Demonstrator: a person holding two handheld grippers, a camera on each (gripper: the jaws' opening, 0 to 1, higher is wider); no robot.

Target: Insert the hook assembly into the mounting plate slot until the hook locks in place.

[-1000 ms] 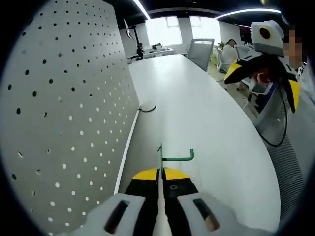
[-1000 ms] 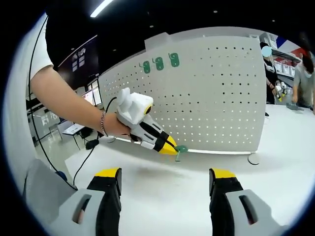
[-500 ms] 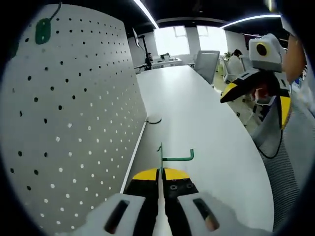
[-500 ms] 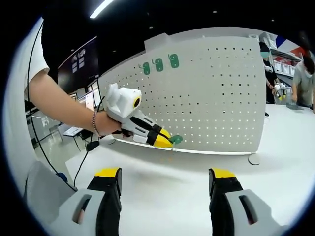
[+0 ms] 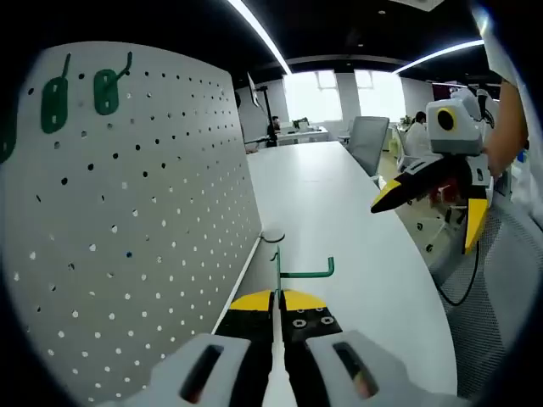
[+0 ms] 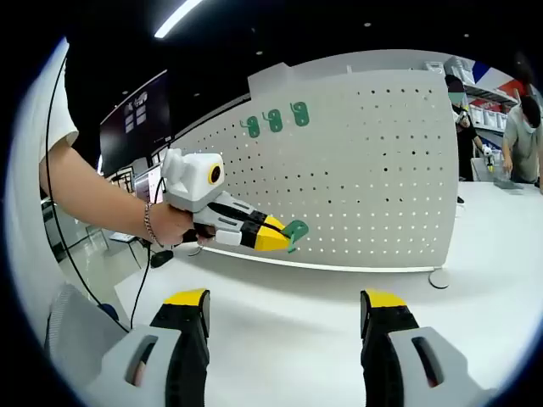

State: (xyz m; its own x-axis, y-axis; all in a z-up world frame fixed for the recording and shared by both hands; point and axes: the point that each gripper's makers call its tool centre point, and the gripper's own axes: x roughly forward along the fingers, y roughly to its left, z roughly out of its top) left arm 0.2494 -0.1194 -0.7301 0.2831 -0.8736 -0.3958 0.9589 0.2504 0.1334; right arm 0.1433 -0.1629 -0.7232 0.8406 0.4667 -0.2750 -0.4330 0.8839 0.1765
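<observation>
two yellow tips of the left gripper are clamped together on the green hook at lower centre, beside the white pegboard filling the frame's left. right gripper at bottom stands wide apart, holding nothing, above the white table.

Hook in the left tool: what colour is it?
Green. The hook shows best in the left gripper view, pinched in the left tool.
</observation>
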